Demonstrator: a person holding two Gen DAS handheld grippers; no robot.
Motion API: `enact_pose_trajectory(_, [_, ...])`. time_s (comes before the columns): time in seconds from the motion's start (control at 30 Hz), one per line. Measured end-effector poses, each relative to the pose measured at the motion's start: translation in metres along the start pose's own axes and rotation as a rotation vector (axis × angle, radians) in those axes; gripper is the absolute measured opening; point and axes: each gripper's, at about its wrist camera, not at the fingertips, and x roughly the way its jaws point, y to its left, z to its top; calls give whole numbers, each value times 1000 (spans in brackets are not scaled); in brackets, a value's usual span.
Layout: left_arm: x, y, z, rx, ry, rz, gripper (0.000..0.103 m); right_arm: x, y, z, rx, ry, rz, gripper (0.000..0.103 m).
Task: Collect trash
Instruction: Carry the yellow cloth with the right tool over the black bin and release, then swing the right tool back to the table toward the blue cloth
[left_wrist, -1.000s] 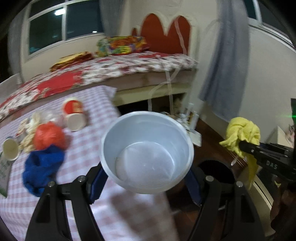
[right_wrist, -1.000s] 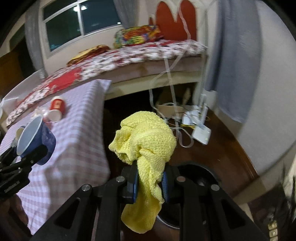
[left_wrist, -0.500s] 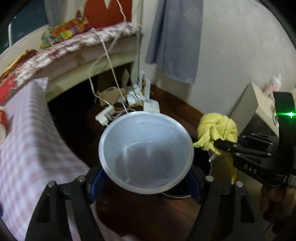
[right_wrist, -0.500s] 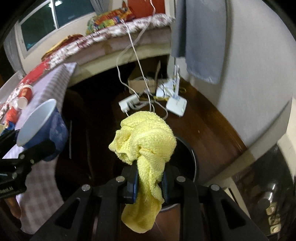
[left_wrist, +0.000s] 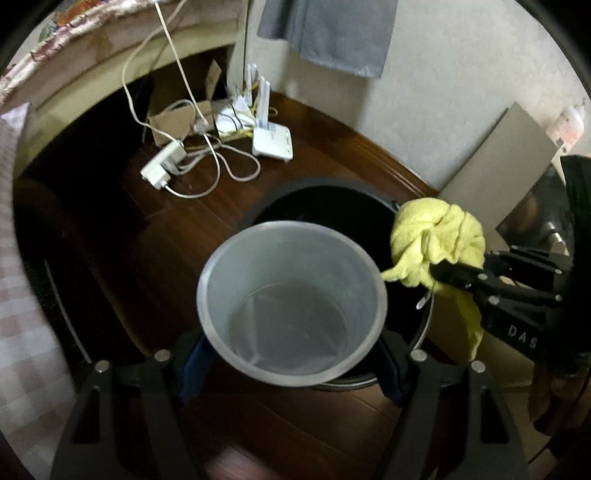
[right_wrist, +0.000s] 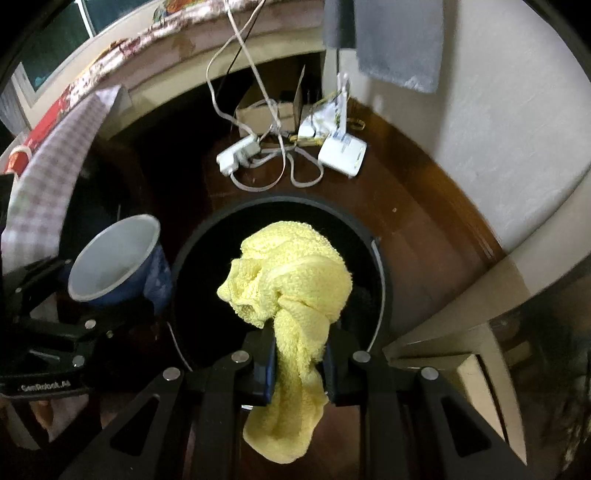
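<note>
My left gripper (left_wrist: 291, 365) is shut on a blue paper cup (left_wrist: 291, 310) with a white inside, held over the near rim of a black round trash bin (left_wrist: 321, 199) on the floor. The cup (right_wrist: 114, 258) shows at the bin's left edge in the right wrist view. My right gripper (right_wrist: 299, 365) is shut on a knotted yellow cloth (right_wrist: 291, 280), held above the open bin (right_wrist: 373, 243). The cloth (left_wrist: 439, 240) shows at the bin's right rim in the left wrist view.
A white router (left_wrist: 273, 140), a power strip (left_wrist: 162, 170) and tangled cables lie on the dark wood floor beyond the bin. The checked tablecloth (right_wrist: 48, 177) hangs at left. A wall and a grey board (left_wrist: 502, 170) stand at right.
Both grippers have swung away from the table and tilted down over the bin. The bin now lies under the cup and the cloth. Both grips are unchanged.
</note>
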Motion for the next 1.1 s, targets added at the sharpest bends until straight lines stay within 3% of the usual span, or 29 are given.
enact_pose_trajectory(0.1, [13, -4, 1, -3, 30, -30, 77, 18, 2, 0, -31, 37, 16, 22])
enact_pose_trajectory(0.17, [23, -1, 2, -28, 60, 3, 94, 35, 3, 1, -79, 74, 13, 28])
enact_pose_trajectory(0.2, [23, 2, 1, -38, 51, 16, 100, 44, 3, 1, -99, 108, -20, 43])
enact_pose_trajectory(0.27, [18, 7, -1, -50, 44, 27, 101, 48, -2, 0, -109, 104, -77, 66])
enact_pose_trajectory(0.53, [-2, 23, -15, -114, 1, 72, 101, 16, -19, 5, -21, 39, -94, 66])
enact_pose_trajectory(0.7, [-24, 22, -20, -132, -59, 86, 101, -22, -3, 10, 3, -51, -54, 66])
enact_pose_trajectory(0.87, [-63, 21, -24, -131, -170, 120, 101, -52, 19, 19, -19, -133, -35, 67])
enact_pose_trajectory(1.1, [-95, 35, -25, -156, -237, 157, 101, -77, 48, 27, -55, -189, -16, 67])
